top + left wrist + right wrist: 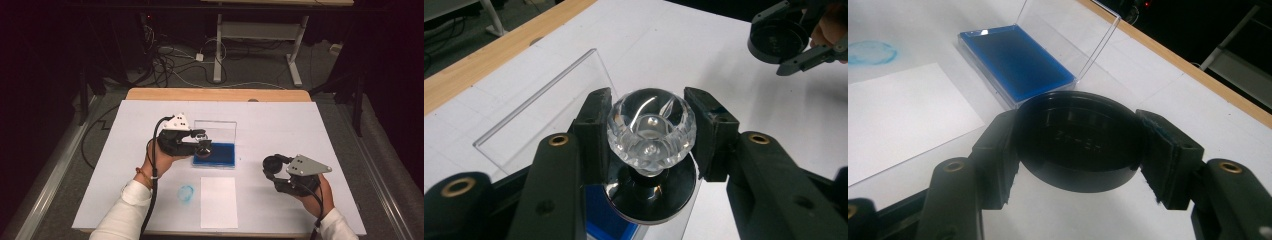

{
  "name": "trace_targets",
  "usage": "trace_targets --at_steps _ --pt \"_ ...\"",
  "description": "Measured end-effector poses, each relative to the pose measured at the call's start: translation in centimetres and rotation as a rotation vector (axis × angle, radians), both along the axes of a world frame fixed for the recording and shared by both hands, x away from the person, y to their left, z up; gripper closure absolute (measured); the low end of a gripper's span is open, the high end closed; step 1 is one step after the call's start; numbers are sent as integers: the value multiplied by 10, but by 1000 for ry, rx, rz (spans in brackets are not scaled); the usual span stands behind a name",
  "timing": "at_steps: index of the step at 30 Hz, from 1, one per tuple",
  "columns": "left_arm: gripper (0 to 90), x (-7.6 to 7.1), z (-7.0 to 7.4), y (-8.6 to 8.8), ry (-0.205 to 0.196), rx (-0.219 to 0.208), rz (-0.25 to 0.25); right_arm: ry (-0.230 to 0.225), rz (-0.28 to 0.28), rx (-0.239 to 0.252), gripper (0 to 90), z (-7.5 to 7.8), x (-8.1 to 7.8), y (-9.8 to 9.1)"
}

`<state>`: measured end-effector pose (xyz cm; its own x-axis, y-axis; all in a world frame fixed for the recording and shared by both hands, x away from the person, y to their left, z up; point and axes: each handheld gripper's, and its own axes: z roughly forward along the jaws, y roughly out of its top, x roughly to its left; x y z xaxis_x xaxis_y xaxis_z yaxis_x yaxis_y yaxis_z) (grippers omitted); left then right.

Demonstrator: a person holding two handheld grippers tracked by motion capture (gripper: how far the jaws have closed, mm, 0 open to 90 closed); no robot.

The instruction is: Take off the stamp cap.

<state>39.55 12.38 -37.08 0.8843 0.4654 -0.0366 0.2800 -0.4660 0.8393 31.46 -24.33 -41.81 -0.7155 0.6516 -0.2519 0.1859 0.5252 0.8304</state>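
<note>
High view: the left gripper (199, 141) hangs over the open ink pad (216, 154), at about 10 o'clock from the white sheet of paper (218, 202), with a blue smudge (186, 194) at 9 o'clock from that sheet. The right gripper (272, 166) sits well apart at 3 o'clock, clamped on a black cap (272, 163). The stamp itself is too small here to read.

Left gripper view: the jaws are part-closed around the clear faceted knob of the stamp (651, 131), pads pressing both sides. To ink it well, I judge the stamp should come down level and square onto the blue, clear of the raised clear lid (549, 112) at 10 o'clock. The stamp face is hidden beneath its dark base.

Right gripper view: the jaws are nearly fully closed on the black cap (1078, 145). Its embossed lettering is too faint to make out.
</note>
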Motion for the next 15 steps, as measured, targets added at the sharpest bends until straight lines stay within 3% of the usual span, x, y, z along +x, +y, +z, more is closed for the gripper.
trace_targets --at_steps 15 --pt "546 17 6 -10 10 11 -3 -1 0 20 386 3 -17 -11"
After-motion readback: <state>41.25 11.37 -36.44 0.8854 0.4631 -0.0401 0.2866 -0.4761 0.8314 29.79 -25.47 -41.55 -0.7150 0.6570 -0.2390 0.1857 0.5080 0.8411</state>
